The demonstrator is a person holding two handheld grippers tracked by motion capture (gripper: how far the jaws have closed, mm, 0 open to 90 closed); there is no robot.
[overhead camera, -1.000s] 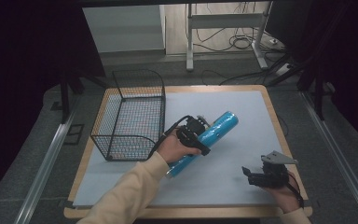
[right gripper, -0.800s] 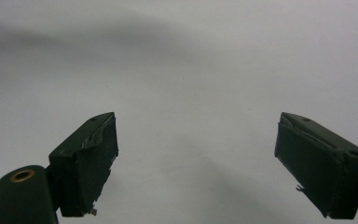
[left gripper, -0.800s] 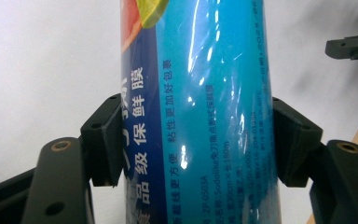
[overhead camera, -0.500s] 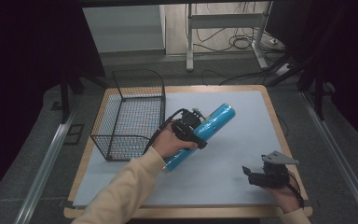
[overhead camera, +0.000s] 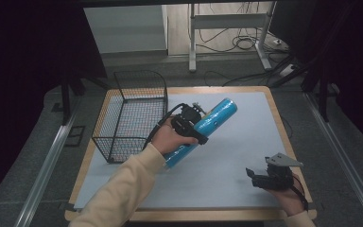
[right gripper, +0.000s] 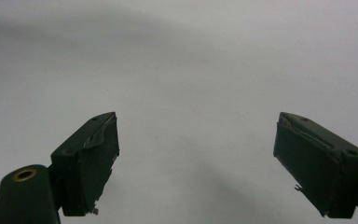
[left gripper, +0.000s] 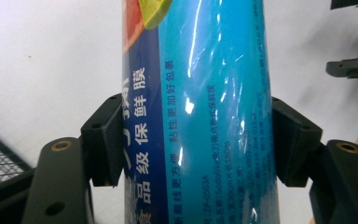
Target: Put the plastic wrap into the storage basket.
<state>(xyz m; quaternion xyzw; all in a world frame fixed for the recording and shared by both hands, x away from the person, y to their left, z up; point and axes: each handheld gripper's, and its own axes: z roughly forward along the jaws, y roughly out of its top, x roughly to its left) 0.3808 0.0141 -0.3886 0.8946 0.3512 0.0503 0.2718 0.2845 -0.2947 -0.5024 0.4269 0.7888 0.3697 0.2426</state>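
A long blue roll of cling film (overhead camera: 208, 124) with printed lettering hangs tilted above the table's middle, its far end up and to the right. My left gripper (overhead camera: 189, 125) is shut on its midsection; in the left gripper view both black pads press the blue roll (left gripper: 200, 116) from either side. My right gripper (overhead camera: 260, 178) rests low near the front right of the table, and in the right gripper view its jaws stand wide apart with only the pale mat (right gripper: 191, 70) between them.
A black wire basket (overhead camera: 131, 112) stands on the left part of the table, just left of the roll. The wooden table edge (overhead camera: 283, 127) frames the pale mat. Metal legs and cables lie on the floor beyond the far edge.
The left hand has lifted the roll and carried it slightly left, toward the basket. The right gripper has stayed where it was.
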